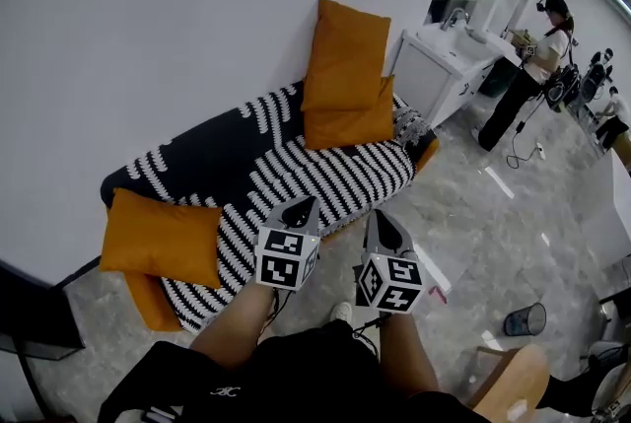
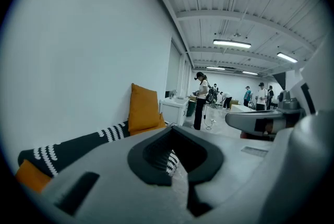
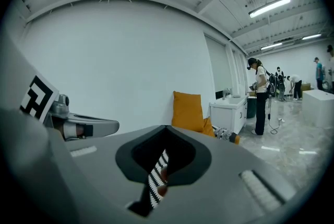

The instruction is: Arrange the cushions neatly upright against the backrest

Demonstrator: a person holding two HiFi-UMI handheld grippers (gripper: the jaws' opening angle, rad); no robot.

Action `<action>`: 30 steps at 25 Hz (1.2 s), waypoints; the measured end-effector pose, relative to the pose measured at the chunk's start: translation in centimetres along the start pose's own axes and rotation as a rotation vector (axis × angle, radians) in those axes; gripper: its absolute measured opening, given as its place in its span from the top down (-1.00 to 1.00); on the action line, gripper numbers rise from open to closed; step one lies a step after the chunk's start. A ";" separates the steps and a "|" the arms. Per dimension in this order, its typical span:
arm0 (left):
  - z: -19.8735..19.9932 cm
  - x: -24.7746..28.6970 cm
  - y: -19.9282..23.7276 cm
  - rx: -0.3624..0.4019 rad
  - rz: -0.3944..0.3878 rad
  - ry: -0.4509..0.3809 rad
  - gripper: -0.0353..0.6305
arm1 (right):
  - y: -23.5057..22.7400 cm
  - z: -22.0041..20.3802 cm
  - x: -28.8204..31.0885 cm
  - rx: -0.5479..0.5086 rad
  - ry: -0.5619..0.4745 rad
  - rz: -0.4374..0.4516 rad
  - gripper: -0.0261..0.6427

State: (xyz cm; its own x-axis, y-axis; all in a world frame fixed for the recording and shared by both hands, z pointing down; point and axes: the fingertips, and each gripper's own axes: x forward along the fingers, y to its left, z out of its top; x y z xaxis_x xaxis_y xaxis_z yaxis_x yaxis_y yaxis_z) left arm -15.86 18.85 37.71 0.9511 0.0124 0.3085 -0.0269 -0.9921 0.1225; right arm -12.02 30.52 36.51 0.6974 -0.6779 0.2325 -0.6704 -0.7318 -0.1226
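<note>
A sofa (image 1: 325,176) with a black-and-white striped cover stands against the white wall. One orange cushion (image 1: 345,51) stands upright against the wall at the sofa's right end. A second orange cushion (image 1: 350,125) leans at its foot. A third orange cushion (image 1: 163,236) lies at the left end. My left gripper (image 1: 301,210) and right gripper (image 1: 381,226) hover side by side in front of the seat's edge, both shut and holding nothing. The upright cushion (image 2: 143,108) shows in the left gripper view past the shut left gripper (image 2: 180,165). The right gripper view has this cushion (image 3: 188,110) beyond the right gripper (image 3: 156,181).
A small patterned cushion (image 1: 414,127) lies at the sofa's right end. A white sink cabinet (image 1: 439,66) stands to its right, with a person (image 1: 537,66) beside it. A black waste basket (image 1: 525,319) and a wooden chair (image 1: 513,382) are at lower right, on the grey marble floor.
</note>
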 end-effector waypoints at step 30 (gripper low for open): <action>7.5 25.9 -7.4 0.008 0.114 0.020 0.87 | -24.4 4.3 13.9 0.032 0.049 0.084 0.89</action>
State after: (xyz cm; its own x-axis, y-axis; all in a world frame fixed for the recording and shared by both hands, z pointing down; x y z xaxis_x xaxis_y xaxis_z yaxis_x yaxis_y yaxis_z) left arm 11.28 25.54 37.72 0.9357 -0.0987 0.3386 -0.1324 -0.9881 0.0779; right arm 15.13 38.71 38.56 0.6250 -0.7334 0.2673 -0.7171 -0.6748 -0.1747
